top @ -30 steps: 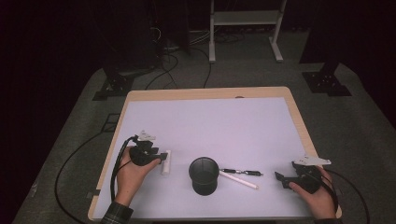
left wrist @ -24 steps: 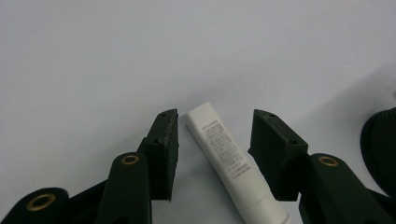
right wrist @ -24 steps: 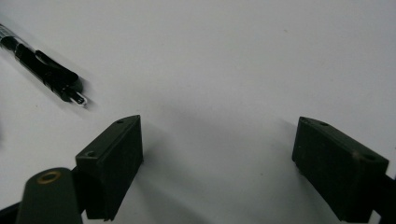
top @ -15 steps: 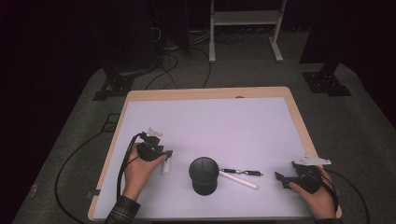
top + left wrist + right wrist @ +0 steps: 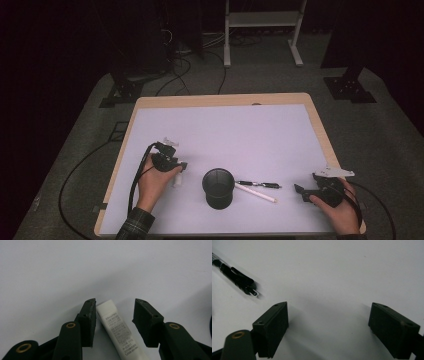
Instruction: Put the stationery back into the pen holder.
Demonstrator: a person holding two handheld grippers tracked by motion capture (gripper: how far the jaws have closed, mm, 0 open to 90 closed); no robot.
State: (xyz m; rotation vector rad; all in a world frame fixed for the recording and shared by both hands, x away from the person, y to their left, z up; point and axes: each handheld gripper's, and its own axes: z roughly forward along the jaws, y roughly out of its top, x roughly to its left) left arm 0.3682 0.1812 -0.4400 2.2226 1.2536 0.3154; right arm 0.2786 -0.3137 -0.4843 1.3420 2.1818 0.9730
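Left gripper (image 5: 176,167) low over the counter (image 5: 250,130), near its left front. Its jaws straddle a small white tube (image 5: 120,332) that lies flat on the counter. One jaw sits just beside or against the tube; a clear gap remains at the other. The jaws have just been closing a little with the tube between them, not yet clamped. Printed text on the tube, too small to read.

Black cup (image 5: 218,187) stands upright to the right of the tube, apart from it. Black pen (image 5: 258,184) and white pen (image 5: 256,192) lie just right of the cup.

Right gripper (image 5: 301,190) at the right front edge, jaws spread wide over bare counter, nothing between them.
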